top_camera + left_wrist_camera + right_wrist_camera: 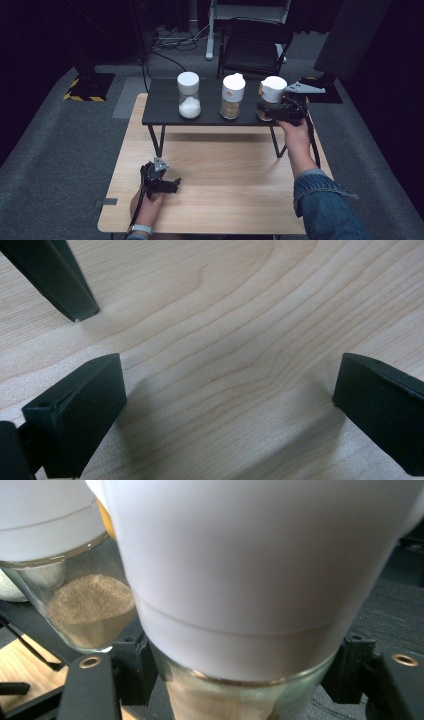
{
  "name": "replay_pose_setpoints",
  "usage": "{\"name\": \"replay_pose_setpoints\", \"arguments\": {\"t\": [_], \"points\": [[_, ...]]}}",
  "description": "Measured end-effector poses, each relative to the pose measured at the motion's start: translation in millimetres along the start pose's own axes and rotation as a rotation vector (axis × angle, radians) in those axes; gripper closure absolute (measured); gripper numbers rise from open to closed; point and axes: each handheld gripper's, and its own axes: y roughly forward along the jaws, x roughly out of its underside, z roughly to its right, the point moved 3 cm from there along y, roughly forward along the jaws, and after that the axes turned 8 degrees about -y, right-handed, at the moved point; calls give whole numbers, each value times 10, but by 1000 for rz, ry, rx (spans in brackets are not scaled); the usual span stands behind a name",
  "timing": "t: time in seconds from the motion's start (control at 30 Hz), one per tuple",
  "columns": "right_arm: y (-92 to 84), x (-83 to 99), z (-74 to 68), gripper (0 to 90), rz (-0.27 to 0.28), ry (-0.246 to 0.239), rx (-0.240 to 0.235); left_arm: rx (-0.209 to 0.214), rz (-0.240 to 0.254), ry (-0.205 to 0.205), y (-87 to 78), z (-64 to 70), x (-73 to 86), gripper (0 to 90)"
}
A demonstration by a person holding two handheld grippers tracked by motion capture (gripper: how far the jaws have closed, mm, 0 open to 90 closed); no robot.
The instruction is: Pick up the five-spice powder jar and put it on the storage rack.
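Jar: the right-hand jar (270, 100) of three stands upright at the right end of the black shelf (160, 107).
Your right gripper (282, 111): clamped on its glass body, reaching in from its near right.
Your left gripper (161, 184): jaws wide, empty, near the wooden table (230, 165)'s front edge, well apart.

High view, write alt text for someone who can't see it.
The right hand-held gripper grips the rightmost of three white-capped jars on a low black shelf. The left hand-held gripper rests open on the wooden table.

chair (252, 47); cables (175, 40), perhaps; white-powder jar (189, 95); middle jar (232, 96)
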Motion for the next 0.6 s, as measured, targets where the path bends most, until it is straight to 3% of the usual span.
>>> {"name": "replay_pose_setpoints", "arguments": {"t": [0.23,0.4,0.6], "points": [[1,41,-27,298,15,-29,4,1,0,0,-1,1,2,4],[-12,44,-67,183,11,-36,12,1,0,-2,-1,2,3,5],[-103,118,-70,113,37,-38,-21,-2,3,-6,3,8,4,4]]}}
